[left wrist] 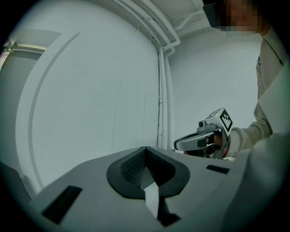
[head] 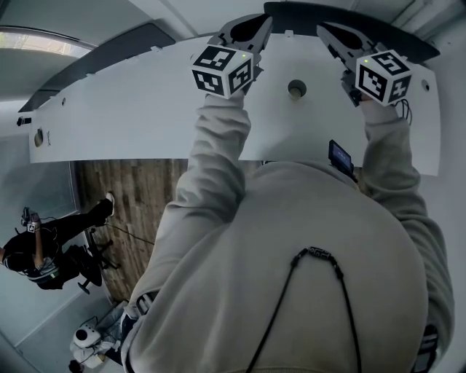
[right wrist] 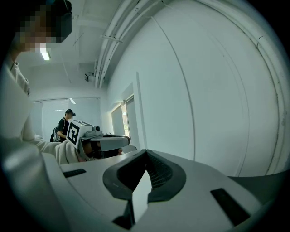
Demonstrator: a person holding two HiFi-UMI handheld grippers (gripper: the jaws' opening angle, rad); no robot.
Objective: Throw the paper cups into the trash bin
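No paper cup and no trash bin shows in any view. In the head view both grippers are held out over a long white table (head: 131, 116). My left gripper (head: 263, 20) points toward the far edge with its jaws together and nothing between them. My right gripper (head: 325, 30) is beside it, also shut and empty. In the left gripper view my left gripper (left wrist: 145, 150) faces a bare white wall, and the right gripper (left wrist: 181, 144) shows at the right. In the right gripper view my right gripper (right wrist: 146, 153) faces the same wall, with the left gripper (right wrist: 118, 141) at the left.
A round hole (head: 296, 89) is in the tabletop between the grippers. A small dark device (head: 340, 156) lies at the table's near edge. White pipes (left wrist: 162, 90) run up the wall. A person (head: 36, 255) sits at the lower left on the wooden floor (head: 124, 197).
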